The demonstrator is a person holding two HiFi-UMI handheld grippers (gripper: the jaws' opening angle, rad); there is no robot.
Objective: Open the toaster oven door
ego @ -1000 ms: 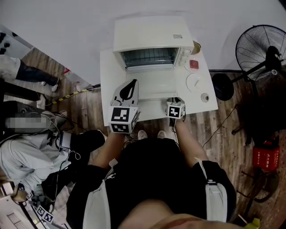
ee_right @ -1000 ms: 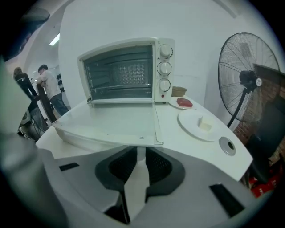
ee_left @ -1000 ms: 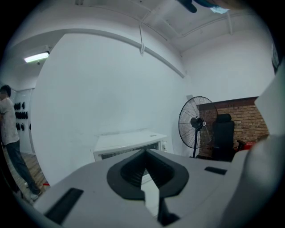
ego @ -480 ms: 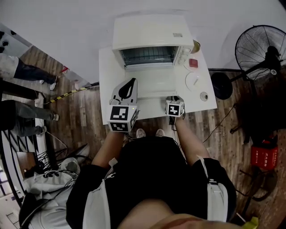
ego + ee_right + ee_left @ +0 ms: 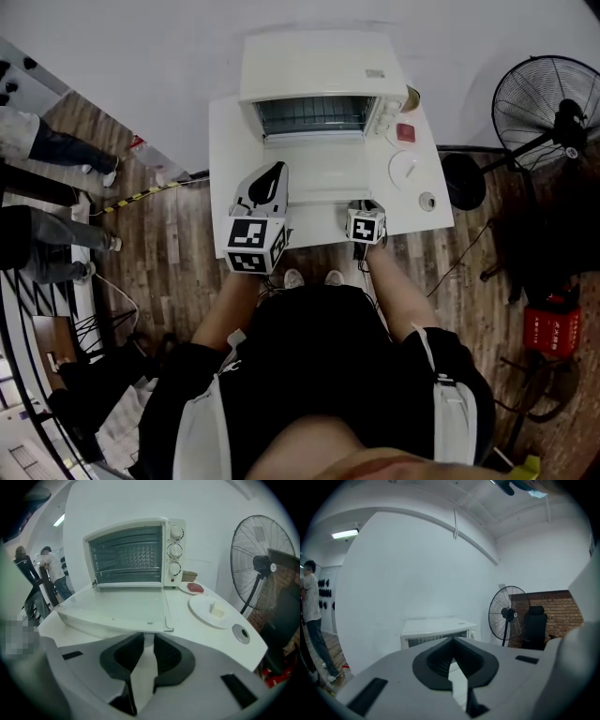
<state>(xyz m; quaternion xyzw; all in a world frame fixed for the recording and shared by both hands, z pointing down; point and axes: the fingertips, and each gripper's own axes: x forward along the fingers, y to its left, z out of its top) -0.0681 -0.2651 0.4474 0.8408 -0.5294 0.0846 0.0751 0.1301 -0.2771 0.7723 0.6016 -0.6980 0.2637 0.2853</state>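
Note:
The white toaster oven point(image 5: 314, 80) stands at the back of a white table point(image 5: 225, 159). Its glass door point(image 5: 323, 183) lies folded down flat, and the oven cavity point(image 5: 126, 557) shows open. My right gripper point(image 5: 366, 208) is at the right end of the door's front edge. Its jaws point(image 5: 147, 641) stand a narrow gap apart, with a white piece of the door handle point(image 5: 146, 638) between the pads. My left gripper point(image 5: 270, 178) hangs raised over the door's left part, shut and empty point(image 5: 452, 641).
Right of the oven lie a white plate point(image 5: 213, 609) with a small block, a small dish with something red point(image 5: 194, 588) and a round metal piece point(image 5: 241, 633). A standing fan point(image 5: 548, 98) is at the right. People's legs point(image 5: 56, 150) show at the left.
Both grippers and the open door stay almost where they were. The people on the floor at the left have moved away.

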